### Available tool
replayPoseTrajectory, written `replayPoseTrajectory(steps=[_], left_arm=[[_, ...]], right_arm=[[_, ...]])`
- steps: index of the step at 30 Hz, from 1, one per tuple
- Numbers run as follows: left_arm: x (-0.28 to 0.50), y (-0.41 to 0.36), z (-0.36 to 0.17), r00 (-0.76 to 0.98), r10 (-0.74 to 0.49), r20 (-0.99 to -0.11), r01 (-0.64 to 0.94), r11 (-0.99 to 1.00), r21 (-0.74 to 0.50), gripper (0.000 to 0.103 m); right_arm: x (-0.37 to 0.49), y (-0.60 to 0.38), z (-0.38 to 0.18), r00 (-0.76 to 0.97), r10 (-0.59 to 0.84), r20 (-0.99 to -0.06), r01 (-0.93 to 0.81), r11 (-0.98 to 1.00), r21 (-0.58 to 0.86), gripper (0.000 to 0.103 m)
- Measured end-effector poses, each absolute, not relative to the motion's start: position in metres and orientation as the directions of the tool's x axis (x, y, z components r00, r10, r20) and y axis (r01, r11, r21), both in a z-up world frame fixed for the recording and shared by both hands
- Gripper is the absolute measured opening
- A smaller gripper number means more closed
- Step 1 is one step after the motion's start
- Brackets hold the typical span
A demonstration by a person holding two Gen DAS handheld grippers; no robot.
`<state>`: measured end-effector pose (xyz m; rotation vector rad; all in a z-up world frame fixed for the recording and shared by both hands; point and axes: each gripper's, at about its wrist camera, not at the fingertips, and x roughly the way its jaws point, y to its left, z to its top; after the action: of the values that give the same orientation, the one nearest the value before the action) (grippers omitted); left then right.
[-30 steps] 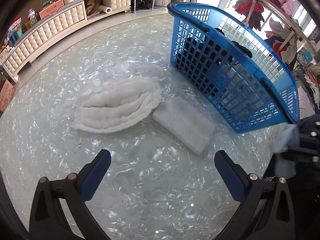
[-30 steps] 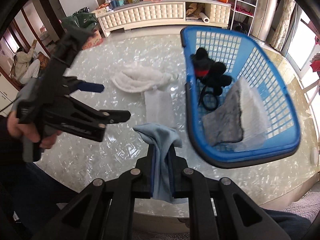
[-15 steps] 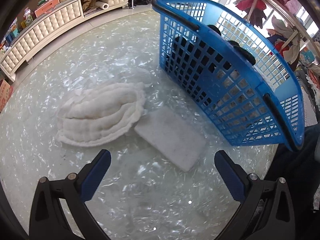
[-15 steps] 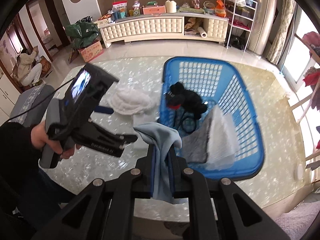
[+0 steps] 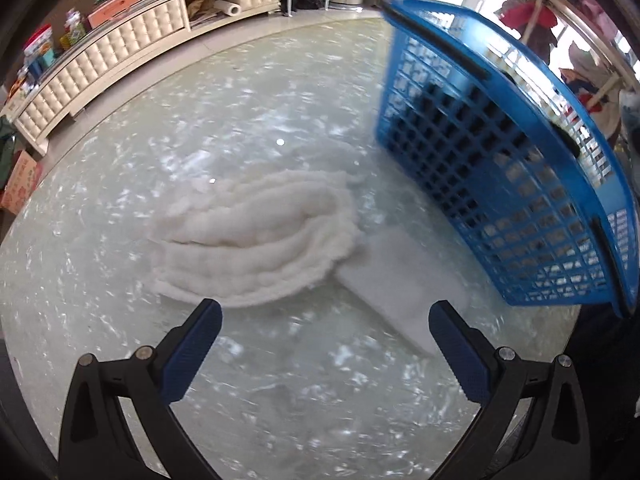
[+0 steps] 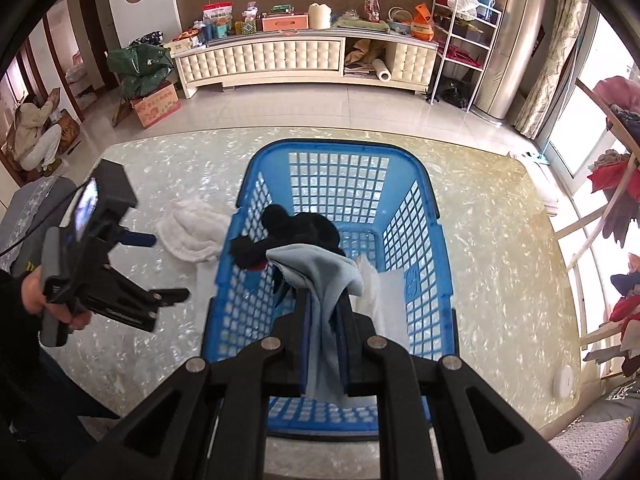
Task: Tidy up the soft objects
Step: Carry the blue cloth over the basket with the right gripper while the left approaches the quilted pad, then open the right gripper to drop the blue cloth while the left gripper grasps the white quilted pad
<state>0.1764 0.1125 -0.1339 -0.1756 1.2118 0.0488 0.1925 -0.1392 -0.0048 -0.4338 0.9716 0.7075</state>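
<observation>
My right gripper (image 6: 323,300) is shut on a light blue cloth (image 6: 320,276) and holds it above the blue basket (image 6: 340,160). The basket holds a black soft item (image 6: 296,228) and a white and grey cloth (image 6: 380,288). My left gripper (image 5: 324,328) is open and empty, low over the table in front of a fluffy white towel (image 5: 256,236) and a flat white folded cloth (image 5: 400,284). The basket's side (image 5: 500,184) stands to their right. The left gripper (image 6: 160,264) also shows in the right wrist view, left of the basket, near the white towel (image 6: 192,232).
The pale marbled table (image 6: 500,240) carries everything. A small white round object (image 6: 564,380) lies near its right front edge. A cream cabinet (image 6: 280,60) stands across the floor. A rack of clothes (image 6: 616,200) is at the right.
My right gripper has carried the blue cloth from the table's front edge to over the basket. My left gripper has swung left, closer to the white towel and folded cloth.
</observation>
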Motion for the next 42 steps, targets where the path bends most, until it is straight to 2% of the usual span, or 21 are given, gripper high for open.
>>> replayPoseTrajectory(steps=[6,10,25,36,42], left_arm=[[0.183,0.147,-0.133,0.370,-0.014,-0.929,-0.207,0.974,-0.097,0.103],[0.185,0.164,-0.133,0.374,-0.046,-0.926,-0.246,0.958,-0.147,0.103],[0.234,0.194,-0.186,0.262,-0.053,-0.964,-0.260,0.958,-0.123,0.103],[0.257,0.193,-0.206,0.249,0.020,-0.968,-0.262,0.964,-0.047,0.103],[0.247,0.188,-0.206,0.257,0.029,-0.966,-0.254,0.966,-0.038,0.096]], right_arm=[[0.209,-0.133,-0.013,0.345,0.345,-0.873,-0.721,0.693,-0.012,0.010],[0.221,-0.130,-0.014,0.331,0.343,-0.879,-0.719,0.695,0.000,0.010],[0.251,-0.121,-0.017,0.335,0.324,-0.885,-0.706,0.708,-0.008,0.010],[0.273,-0.107,-0.048,0.287,0.276,-0.917,-0.701,0.713,-0.005,0.010],[0.279,-0.097,-0.061,0.273,0.247,-0.930,-0.705,0.709,-0.018,0.011]])
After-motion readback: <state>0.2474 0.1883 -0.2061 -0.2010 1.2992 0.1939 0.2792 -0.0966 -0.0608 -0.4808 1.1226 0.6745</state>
